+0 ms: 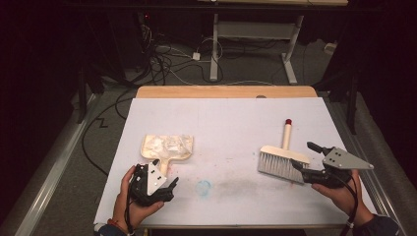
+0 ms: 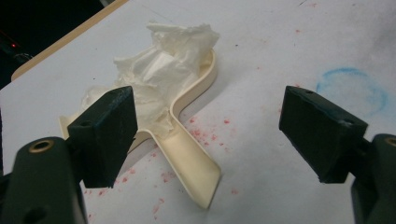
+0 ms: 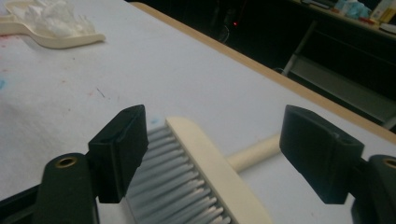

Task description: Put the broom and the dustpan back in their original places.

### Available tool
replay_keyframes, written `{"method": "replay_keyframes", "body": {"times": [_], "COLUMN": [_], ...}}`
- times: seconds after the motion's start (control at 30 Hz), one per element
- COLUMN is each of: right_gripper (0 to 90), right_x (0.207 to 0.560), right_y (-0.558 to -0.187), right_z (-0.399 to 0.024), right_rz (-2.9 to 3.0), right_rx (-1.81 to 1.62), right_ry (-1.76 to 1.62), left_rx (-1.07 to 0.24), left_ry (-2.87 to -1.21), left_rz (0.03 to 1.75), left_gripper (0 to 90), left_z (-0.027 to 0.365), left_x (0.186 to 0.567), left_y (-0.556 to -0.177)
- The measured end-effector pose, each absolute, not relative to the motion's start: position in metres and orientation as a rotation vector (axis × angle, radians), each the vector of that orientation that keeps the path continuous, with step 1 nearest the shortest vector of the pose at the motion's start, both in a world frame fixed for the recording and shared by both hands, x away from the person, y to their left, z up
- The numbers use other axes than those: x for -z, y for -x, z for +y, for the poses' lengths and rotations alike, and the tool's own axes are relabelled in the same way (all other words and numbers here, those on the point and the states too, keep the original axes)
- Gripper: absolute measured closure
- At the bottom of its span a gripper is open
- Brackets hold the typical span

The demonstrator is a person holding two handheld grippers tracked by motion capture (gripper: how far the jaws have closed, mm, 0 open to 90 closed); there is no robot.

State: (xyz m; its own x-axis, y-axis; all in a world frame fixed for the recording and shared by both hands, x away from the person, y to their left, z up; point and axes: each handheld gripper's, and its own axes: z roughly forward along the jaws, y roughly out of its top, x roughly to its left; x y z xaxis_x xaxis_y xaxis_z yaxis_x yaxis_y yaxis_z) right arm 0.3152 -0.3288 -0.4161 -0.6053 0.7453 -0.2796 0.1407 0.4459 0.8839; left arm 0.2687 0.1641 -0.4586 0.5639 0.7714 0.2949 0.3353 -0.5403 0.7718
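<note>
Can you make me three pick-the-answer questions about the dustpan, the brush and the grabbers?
1. Where does the crumpled white tissue lie?
A. in the cream plastic dustpan
B. on the brush
C. on the floor

2. What colour is the tip of the handle of the cream hand brush with grey bristles?
A. blue
B. red
C. green

3. How do the jaws of the left gripper and the right gripper stand?
A. both clamped on the brush
B. one shut, one open
C. both open, holding nothing

Answers:
1. A, as the left gripper view shows the tissue heaped inside the pan.
2. B, as the high view shows a red cap at the handle's far end.
3. C, as each gripper view shows a wide gap between its jaws, with no pad pressing on anything.
</note>
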Motion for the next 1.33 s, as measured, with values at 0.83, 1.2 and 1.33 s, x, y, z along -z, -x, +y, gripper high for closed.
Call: {"method": "replay_keyframes", "body": {"times": [0.83,1.2,1.33], "right_gripper": [21.8,22.4,22.4], "right_x": [0.444,0.444,0.443], "right_y": [-0.290,-0.291,-0.292], "right_z": [-0.332,-0.333,-0.334], "right_rz": [2.008,2.000,1.994], "right_rx": [-1.097,-1.098,-1.103], "right_ry": [-0.747,-0.752,-0.752], "left_rx": [-0.827,-0.805,-0.804], "left_ry": [-2.123,-2.141,-2.145], "left_rz": [0.891,0.882,0.883], "left_gripper": [16.5,16.5,16.5], "left_z": [0.167,0.164,0.162], "left_x": [0.472,0.475,0.476], "left_y": [-0.262,-0.264,-0.266]}}
